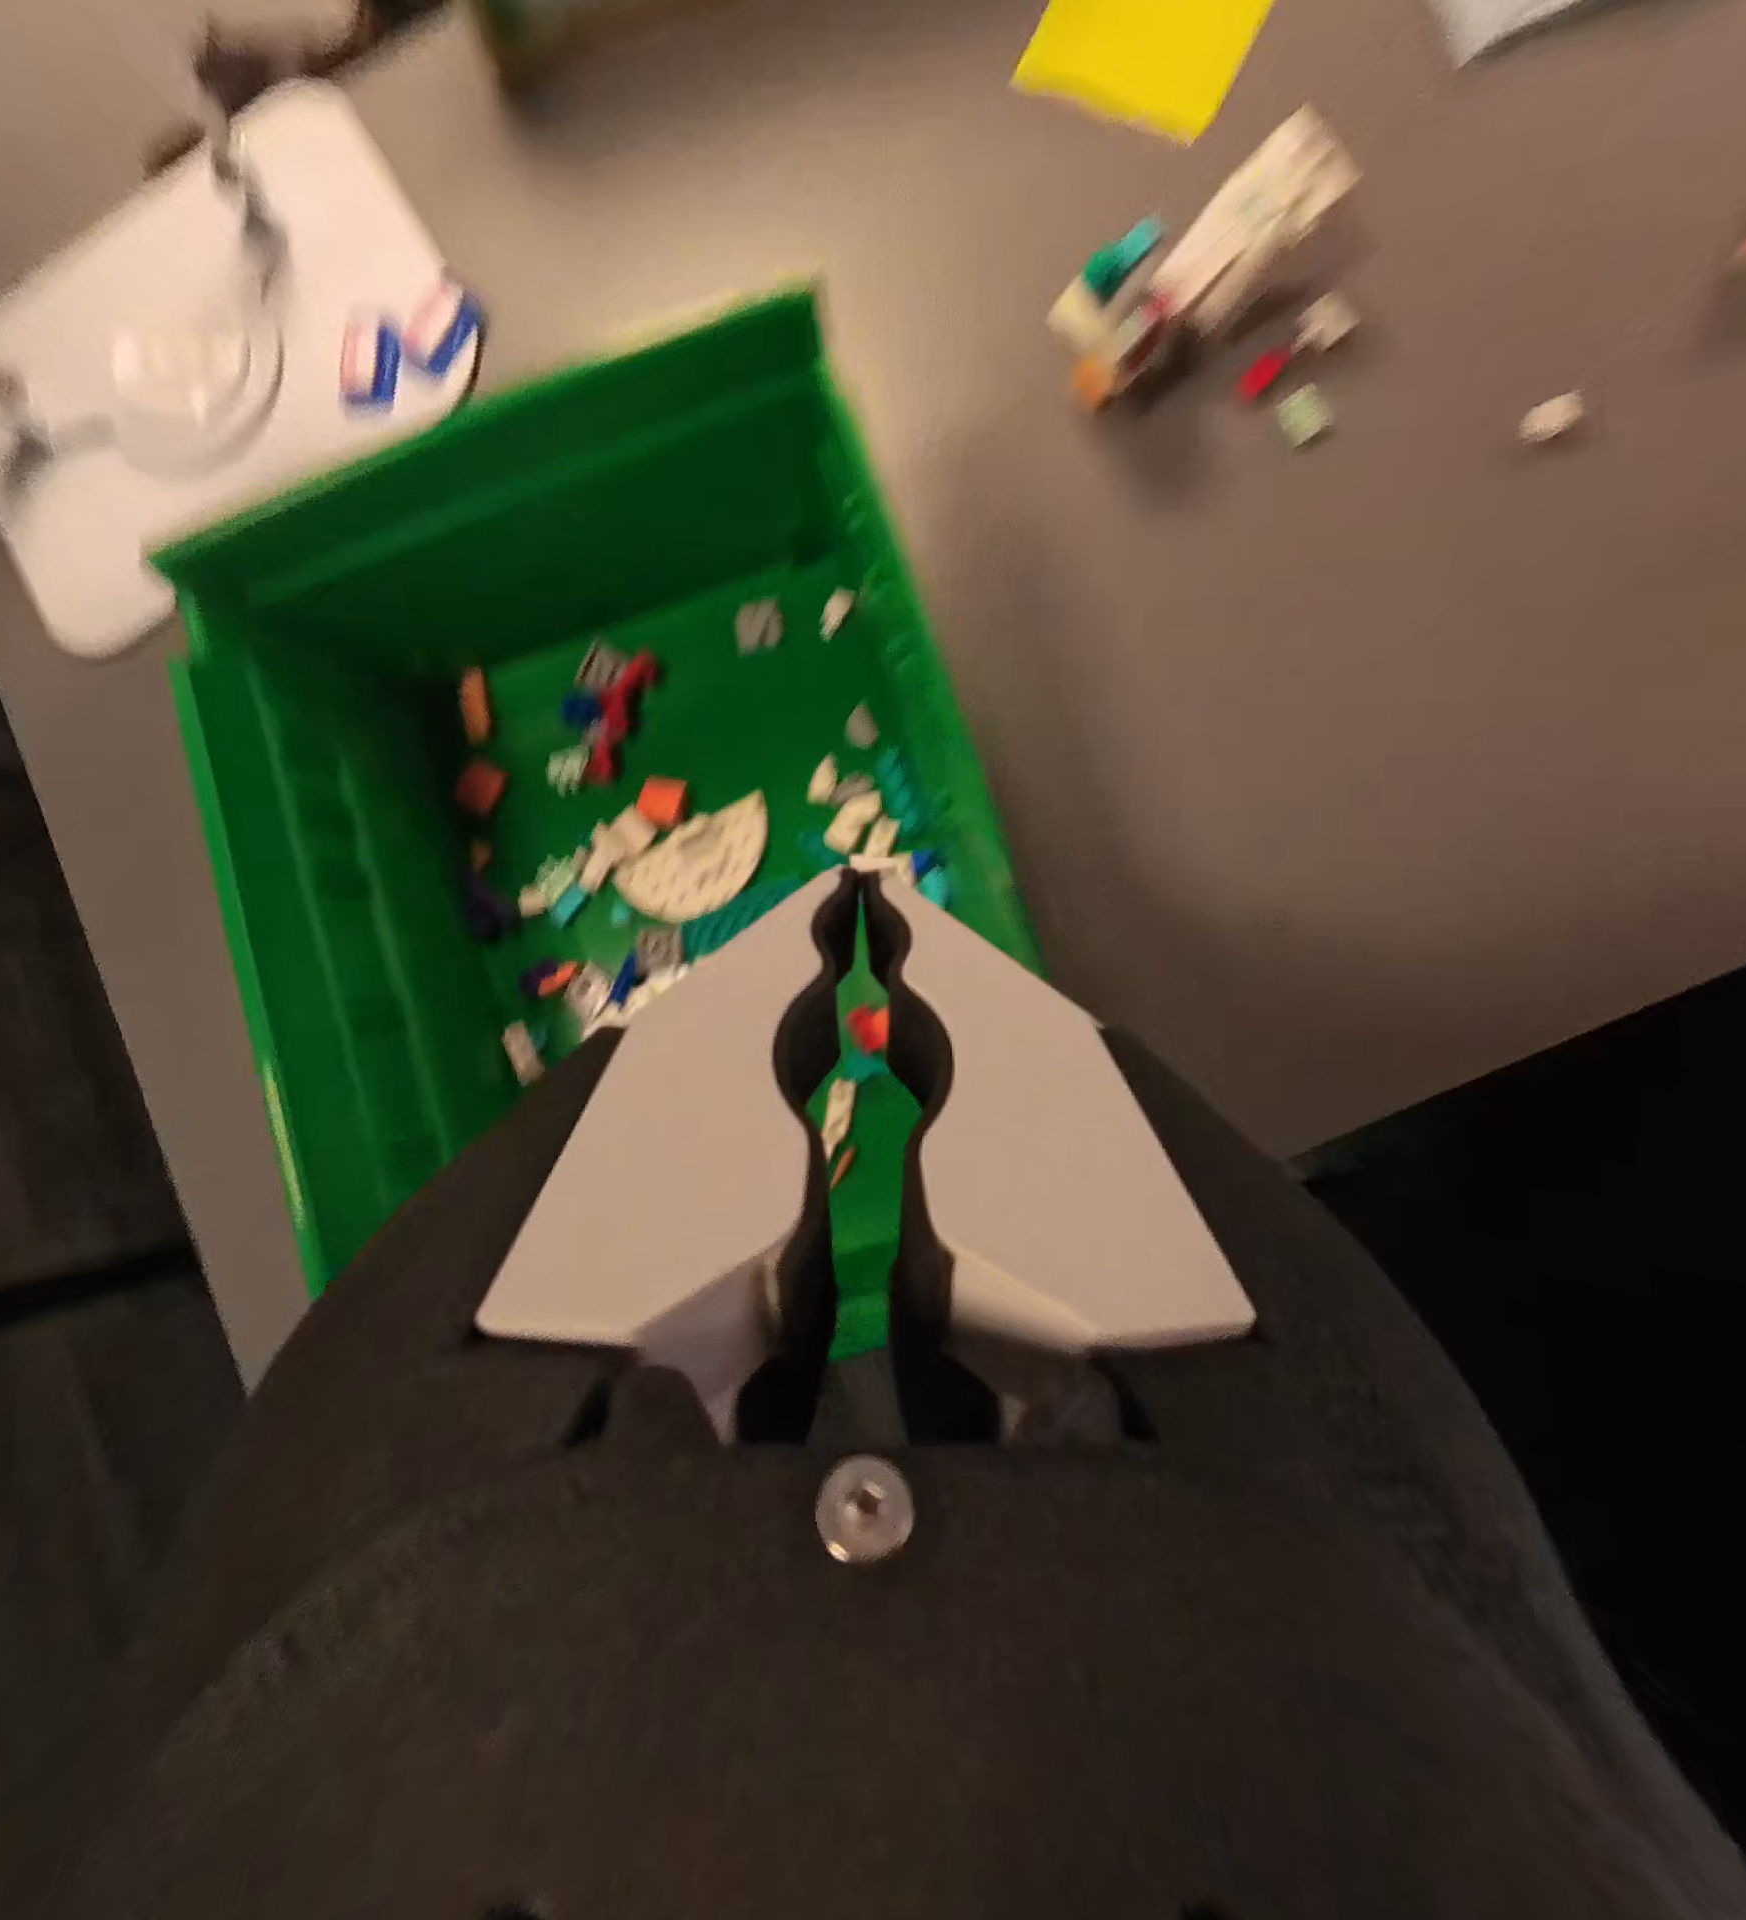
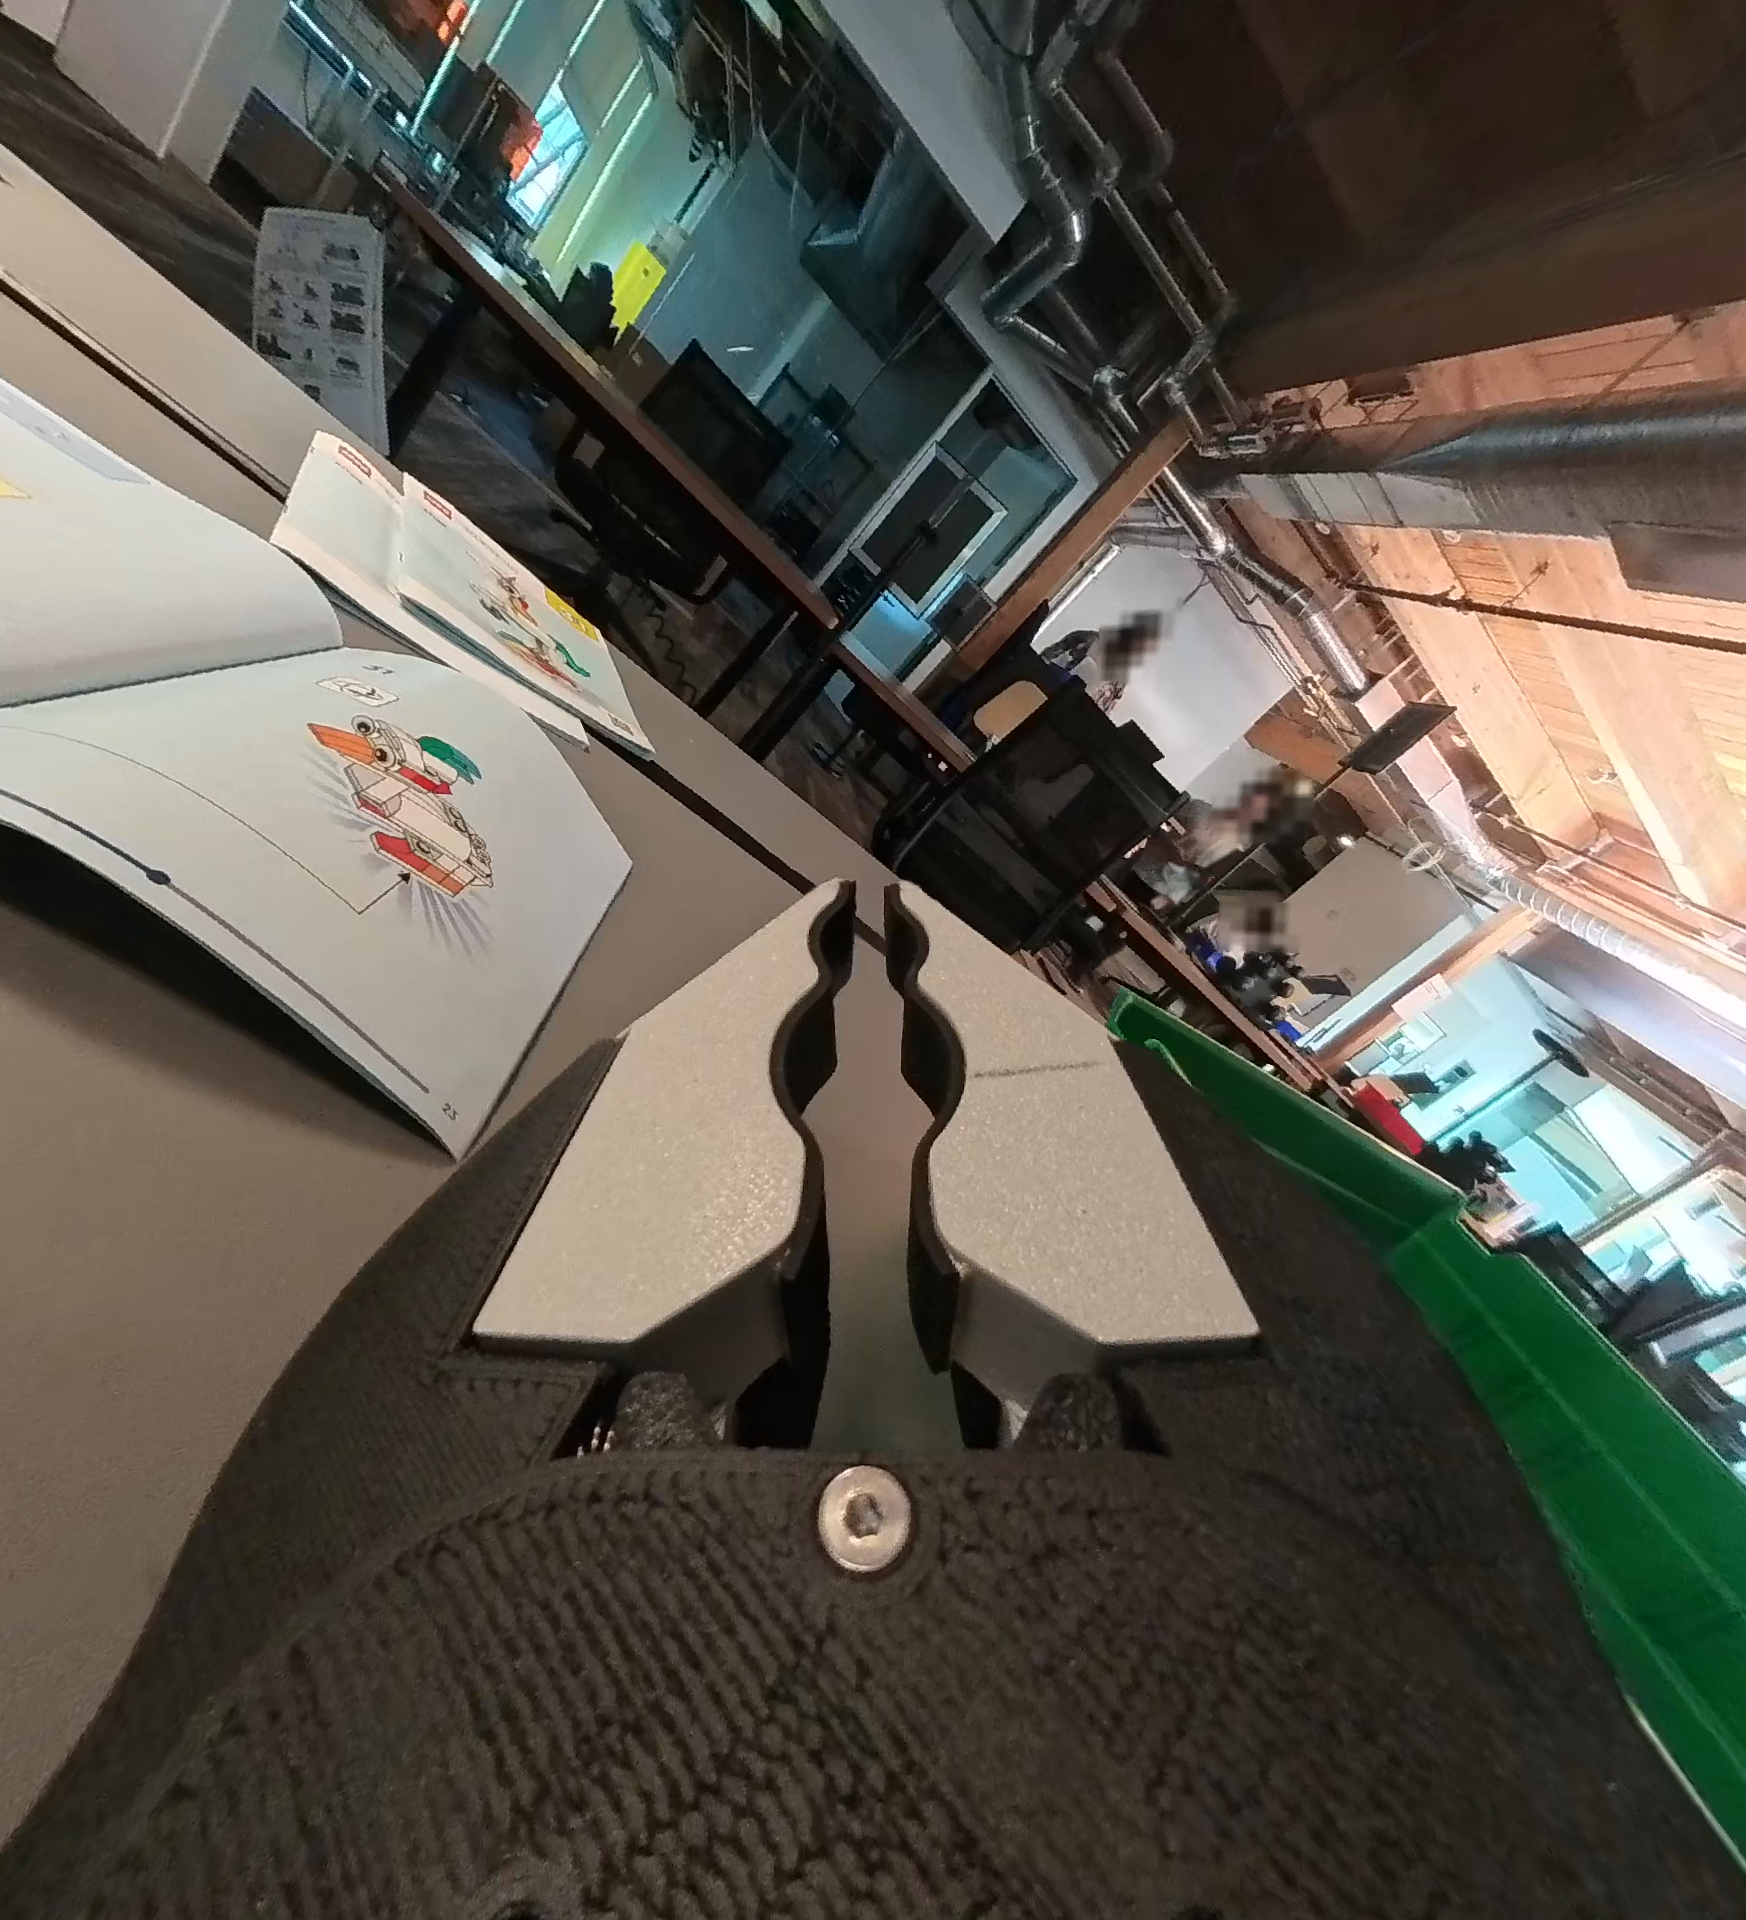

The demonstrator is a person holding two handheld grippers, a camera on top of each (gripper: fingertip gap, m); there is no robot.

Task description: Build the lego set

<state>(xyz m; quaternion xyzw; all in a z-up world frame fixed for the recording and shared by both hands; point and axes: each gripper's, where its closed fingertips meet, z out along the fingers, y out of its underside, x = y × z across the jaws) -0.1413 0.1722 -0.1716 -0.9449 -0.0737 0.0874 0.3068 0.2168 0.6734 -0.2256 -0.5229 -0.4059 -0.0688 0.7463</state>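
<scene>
My left gripper [image 1: 856,883] is shut, with nothing visibly between its tips, and hangs over the near right part of a green bin [image 1: 557,499]. The view is blurred by motion. The bin holds several loose lego pieces, among them a white half-round plate [image 1: 703,862] and an orange brick [image 1: 663,800]. A partly built model [image 1: 1201,281] lies on the grey table to the right of the bin. My right gripper [image 2: 869,891] is low over the table, tilted, nearly shut with a thin gap and empty. An open instruction booklet [image 2: 225,831] lies to its left.
A white tray [image 1: 173,343] lies left of the bin and a yellow sheet [image 1: 1139,52] is at the back. Small loose pieces [image 1: 1549,421] lie near the model. In the right wrist view the bin's wall [image 2: 1575,1455] is close on the right, and a second booklet [image 2: 464,582] lies farther back. Left tips to right tips: about 60 centimeters. Measured from the fingertips, the partly built model [image 1: 1201,281] is 25 centimeters or so from the left gripper and 40 centimeters from the right.
</scene>
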